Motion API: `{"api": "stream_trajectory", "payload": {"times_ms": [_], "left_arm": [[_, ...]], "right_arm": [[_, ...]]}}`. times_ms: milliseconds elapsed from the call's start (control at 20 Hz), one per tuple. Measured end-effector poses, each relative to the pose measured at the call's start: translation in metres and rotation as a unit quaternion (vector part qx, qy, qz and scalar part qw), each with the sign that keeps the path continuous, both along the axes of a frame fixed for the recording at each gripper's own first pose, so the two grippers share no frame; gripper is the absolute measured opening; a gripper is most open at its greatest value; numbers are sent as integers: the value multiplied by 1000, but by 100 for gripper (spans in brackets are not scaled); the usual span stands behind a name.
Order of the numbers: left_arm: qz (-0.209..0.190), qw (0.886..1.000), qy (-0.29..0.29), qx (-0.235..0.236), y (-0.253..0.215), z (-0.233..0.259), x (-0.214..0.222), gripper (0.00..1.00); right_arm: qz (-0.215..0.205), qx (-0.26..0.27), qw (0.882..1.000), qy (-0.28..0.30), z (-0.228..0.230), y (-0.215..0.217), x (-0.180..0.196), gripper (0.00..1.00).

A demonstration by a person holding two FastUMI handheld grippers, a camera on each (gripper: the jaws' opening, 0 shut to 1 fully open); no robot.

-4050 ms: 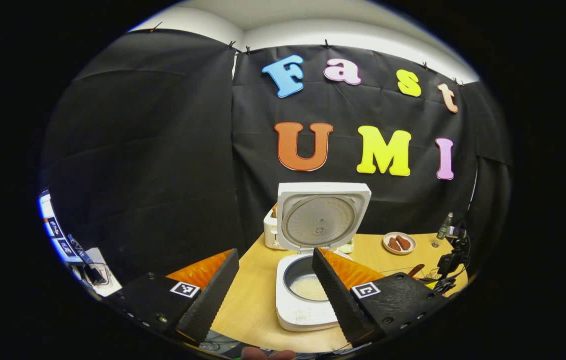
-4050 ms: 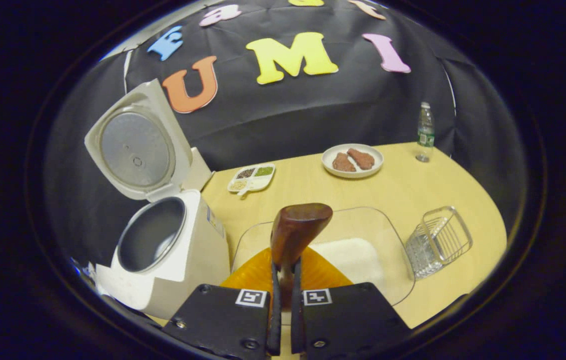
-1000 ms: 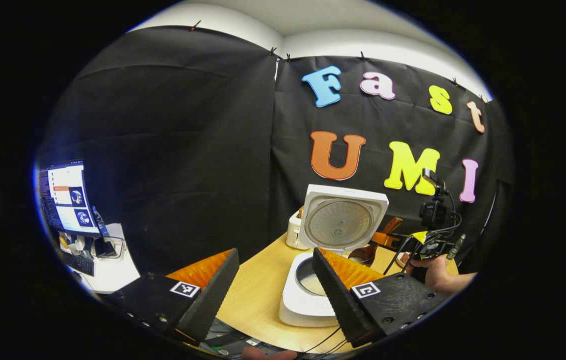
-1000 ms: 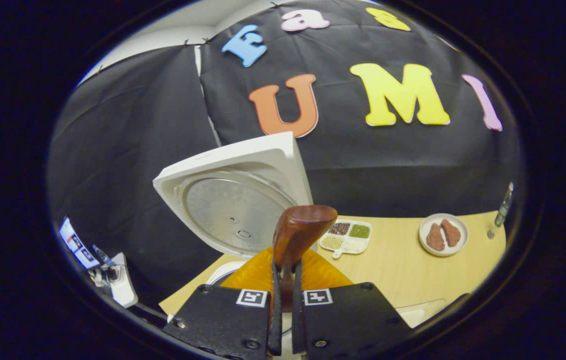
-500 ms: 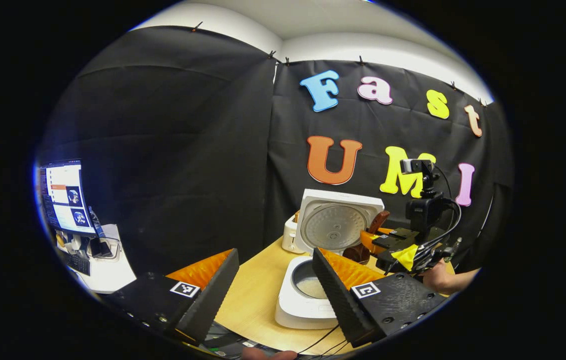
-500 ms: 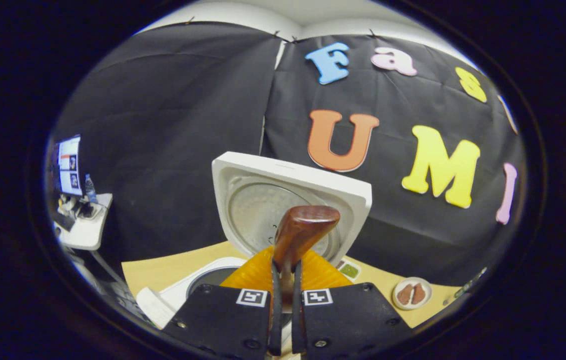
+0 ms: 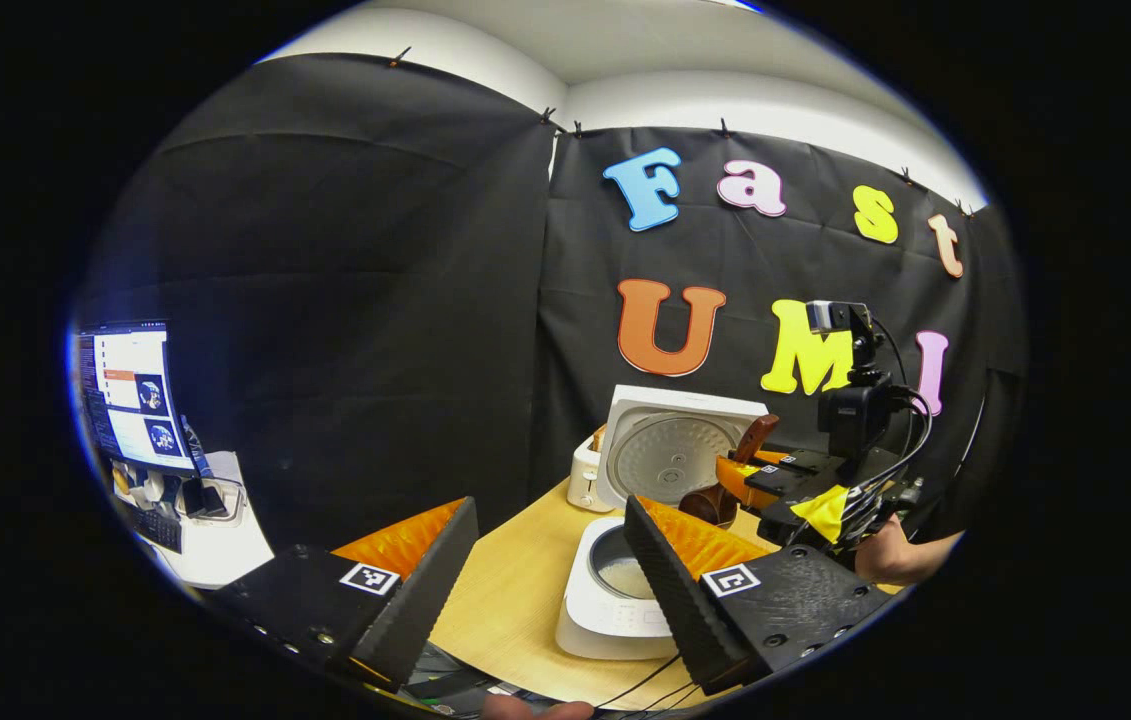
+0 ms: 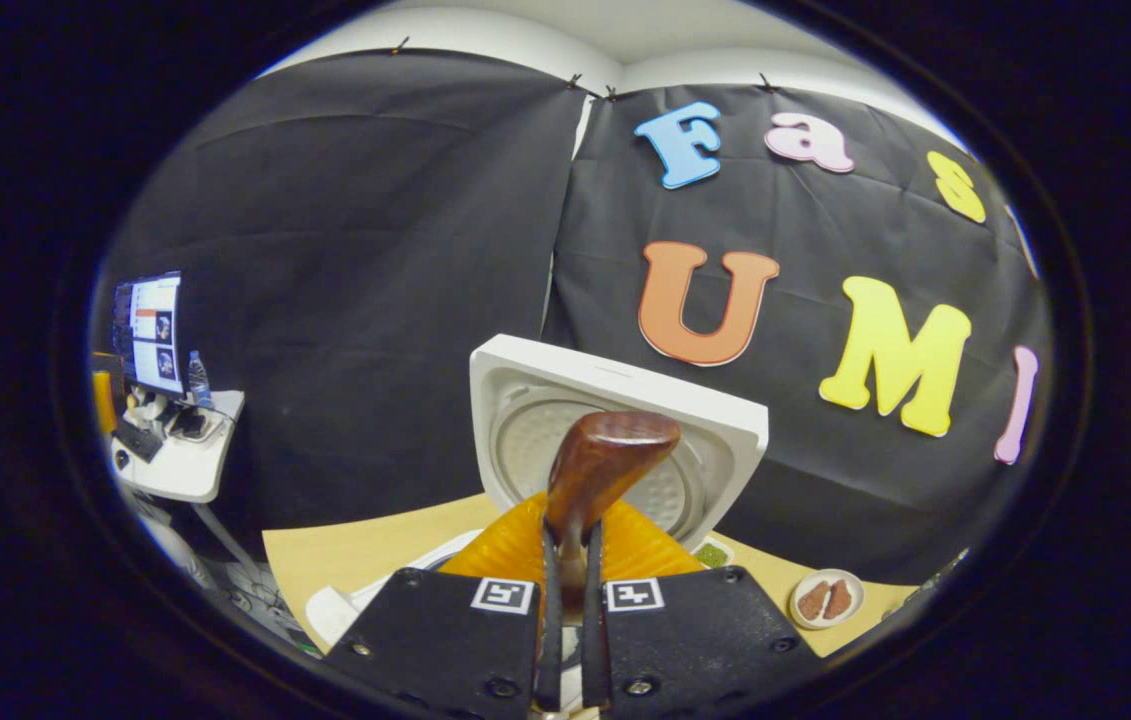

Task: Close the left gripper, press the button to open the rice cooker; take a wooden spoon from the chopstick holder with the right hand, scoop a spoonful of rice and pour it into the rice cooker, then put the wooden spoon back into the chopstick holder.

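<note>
Worktop [image 7: 515, 600]: one cooker [image 7: 615, 600], lid up. Left claw [image 7: 550, 570] spread, empty. Right claw [image 8: 565, 560] pinching one spoon [image 8: 605, 460], now tilted lower over pot than before.

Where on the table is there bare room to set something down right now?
Bare table lies left of the cooker, toward the near edge. In the right gripper view another bare strip runs left of the lid. Over the pot it is crowded: the right gripper holds the spoon there.
</note>
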State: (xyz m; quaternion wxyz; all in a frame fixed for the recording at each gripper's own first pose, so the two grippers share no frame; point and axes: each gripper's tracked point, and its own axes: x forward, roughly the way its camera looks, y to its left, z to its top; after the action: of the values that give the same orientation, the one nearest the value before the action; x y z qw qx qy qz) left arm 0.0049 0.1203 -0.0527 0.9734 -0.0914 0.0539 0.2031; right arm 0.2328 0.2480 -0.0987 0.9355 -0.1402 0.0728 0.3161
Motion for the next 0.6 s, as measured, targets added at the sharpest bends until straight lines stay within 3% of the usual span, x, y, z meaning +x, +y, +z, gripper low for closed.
{"api": "stream_trajectory", "payload": {"times_ms": [350, 600], "left_arm": [[-19, 1000, -12, 10, 0, 8, 5, 94], [-53, 998, -19, 35, -5, 13, 16, 95]], "right_arm": [[-23, 67, 997, 43, 18, -25, -7, 13], [-62, 144, 983, 93, 46, -80, -18, 13]]}}
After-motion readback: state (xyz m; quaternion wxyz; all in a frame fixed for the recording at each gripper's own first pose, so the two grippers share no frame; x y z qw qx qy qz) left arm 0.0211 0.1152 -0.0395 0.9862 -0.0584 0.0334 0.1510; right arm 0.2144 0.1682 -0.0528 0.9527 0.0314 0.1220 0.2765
